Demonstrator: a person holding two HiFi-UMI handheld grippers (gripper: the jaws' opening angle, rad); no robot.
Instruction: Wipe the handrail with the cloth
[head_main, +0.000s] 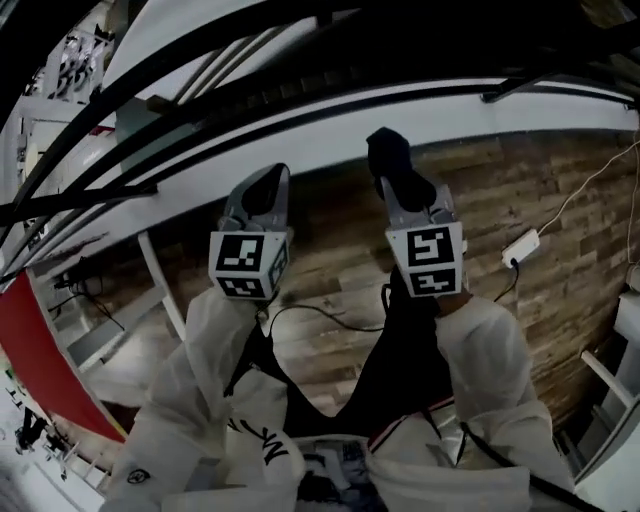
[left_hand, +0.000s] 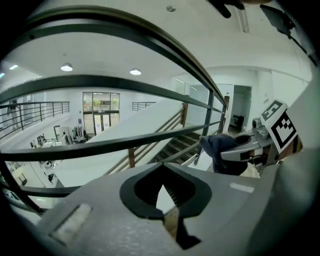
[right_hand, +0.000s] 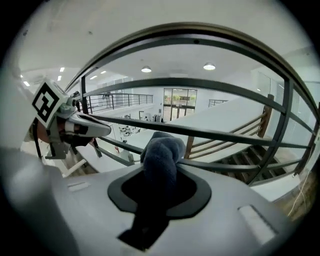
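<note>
Clamping a bunched dark blue cloth (right_hand: 161, 152) between its jaws, the right gripper (right_hand: 159, 182) is raised at the black metal handrail (right_hand: 195, 36); the cloth sits near the lower bars, contact unclear. Left gripper (left_hand: 162, 192) is held up alongside, near the same railing, jaws together and empty. Black-and-white square marker cubes (head_main: 245, 265) show coded patterns, and the lettering on the white sleeve (head_main: 262, 450) is too small to read.
</note>
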